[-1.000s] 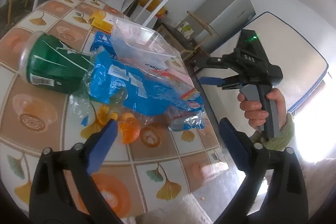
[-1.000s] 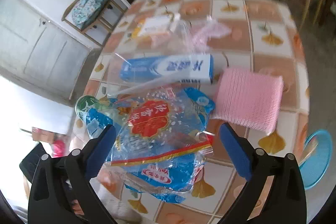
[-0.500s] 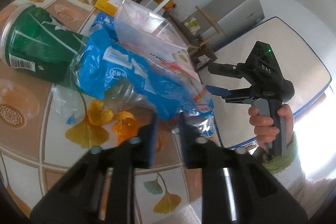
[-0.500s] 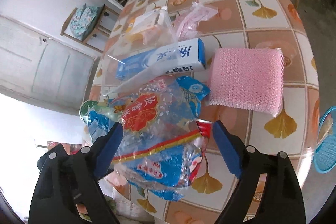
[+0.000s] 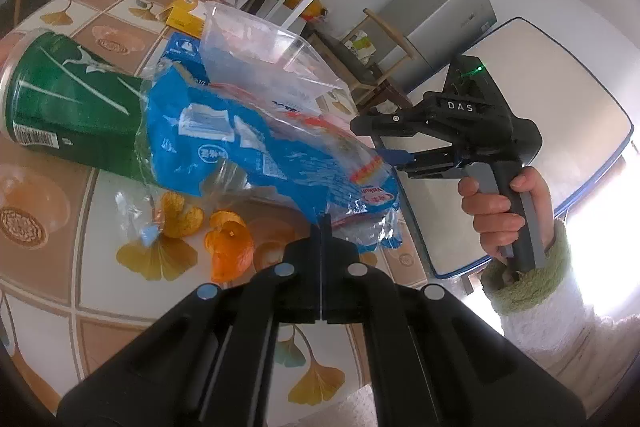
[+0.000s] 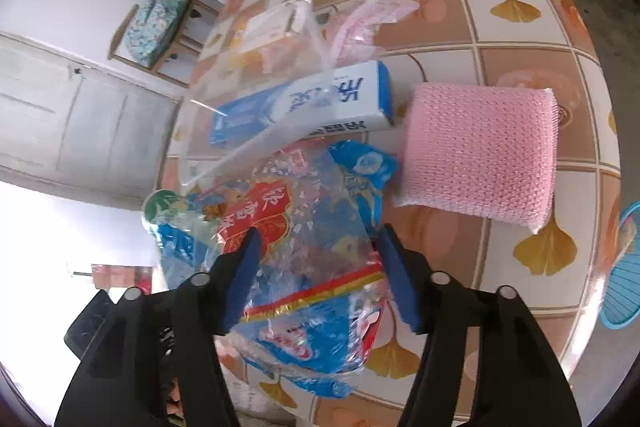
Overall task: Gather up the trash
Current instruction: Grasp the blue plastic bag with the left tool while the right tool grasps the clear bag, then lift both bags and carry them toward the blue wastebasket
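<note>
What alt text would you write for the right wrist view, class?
The right gripper, half open, straddles a crumpled blue and red plastic bag on a leaf-patterned tiled table. A pink sponge and a blue and white box lie beyond.

The left gripper (image 5: pixel 321 223), whose jaws stood wide apart a second ago with nothing between them, now has them pressed together on the near edge of the clear plastic bag (image 5: pixel 360 223). It has also come closer to the blue wrapper (image 5: pixel 248 151), which fills more of its view. The right gripper (image 6: pixel 318 255) has sunk toward the bag; its jaws have just been closing and now stand about half as wide, with the printed, crinkled plastic (image 6: pixel 312 259) between the blue pads, though contact cannot be told.
</note>
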A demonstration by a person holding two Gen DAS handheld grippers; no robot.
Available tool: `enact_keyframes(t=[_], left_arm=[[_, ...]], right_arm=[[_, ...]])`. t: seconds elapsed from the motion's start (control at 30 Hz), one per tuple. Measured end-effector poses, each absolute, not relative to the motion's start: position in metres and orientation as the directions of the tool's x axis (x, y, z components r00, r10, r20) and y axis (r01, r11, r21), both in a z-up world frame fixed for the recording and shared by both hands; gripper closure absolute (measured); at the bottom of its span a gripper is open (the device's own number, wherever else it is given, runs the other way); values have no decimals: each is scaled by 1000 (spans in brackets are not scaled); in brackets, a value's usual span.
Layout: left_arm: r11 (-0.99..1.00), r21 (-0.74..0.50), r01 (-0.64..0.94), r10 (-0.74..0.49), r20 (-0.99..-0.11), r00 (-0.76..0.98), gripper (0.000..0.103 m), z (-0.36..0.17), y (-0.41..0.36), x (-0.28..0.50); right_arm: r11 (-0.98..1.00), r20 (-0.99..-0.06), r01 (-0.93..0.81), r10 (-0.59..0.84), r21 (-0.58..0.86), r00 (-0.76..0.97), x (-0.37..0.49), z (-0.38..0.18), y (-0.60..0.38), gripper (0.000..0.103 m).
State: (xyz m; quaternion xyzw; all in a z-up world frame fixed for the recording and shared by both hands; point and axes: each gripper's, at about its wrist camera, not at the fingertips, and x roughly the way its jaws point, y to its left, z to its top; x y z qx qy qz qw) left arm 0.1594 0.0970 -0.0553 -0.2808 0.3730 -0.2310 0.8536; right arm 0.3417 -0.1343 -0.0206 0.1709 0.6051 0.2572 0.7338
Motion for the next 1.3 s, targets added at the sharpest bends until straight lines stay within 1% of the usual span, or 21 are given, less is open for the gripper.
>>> enact_keyframes(t=[0.1,0.13,0.2,0.27,0.43,0.5,0.57,0.7,1.0,1.1,1.3], left_arm=[[740,-644,193,-603,-509,615,103,-55,95,157],[740,-643,197,-604,-508,613,103,-55,94,157],[742,-639,202,-606,-509,612,103,-55,92,156],[742,-638,206,-608,-510,609,103,-55,90,157],[746,-634,205,-605,-515,608,103,-56,89,159],[749,-630,205,-601,-517,610,103,-56,90,160],[749,-631,201,-600,-518,610,103,-56,92,162],[751,-627,208,-599,-512,616,103,-53,94,157],[766,-596,241,-588,-500,635,103,-41,95,145],[757,-604,250,-602,-493,628,103,-37,93,140],[748,-557,361,-642,-473,603,103,-17,68,111]], right_arm=[[798,-785,-178,601,576,149,337,-15,-137,55],[795,-782,-178,604,579,152,336,-14,-138,56],[788,-775,-183,613,588,153,334,-12,-140,62],[777,-764,-185,627,601,151,333,-11,-141,65],[755,-744,-188,653,628,138,330,-13,-143,79],[748,-734,-185,663,638,150,329,-12,-147,89],[743,-725,-185,669,643,164,326,-10,-151,92],[735,-709,-191,678,650,196,313,-4,-163,94],[700,-635,-192,708,688,309,265,24,-215,97],[699,-629,-168,704,695,329,251,21,-234,97],[684,-606,-97,695,723,387,207,3,-274,97]])
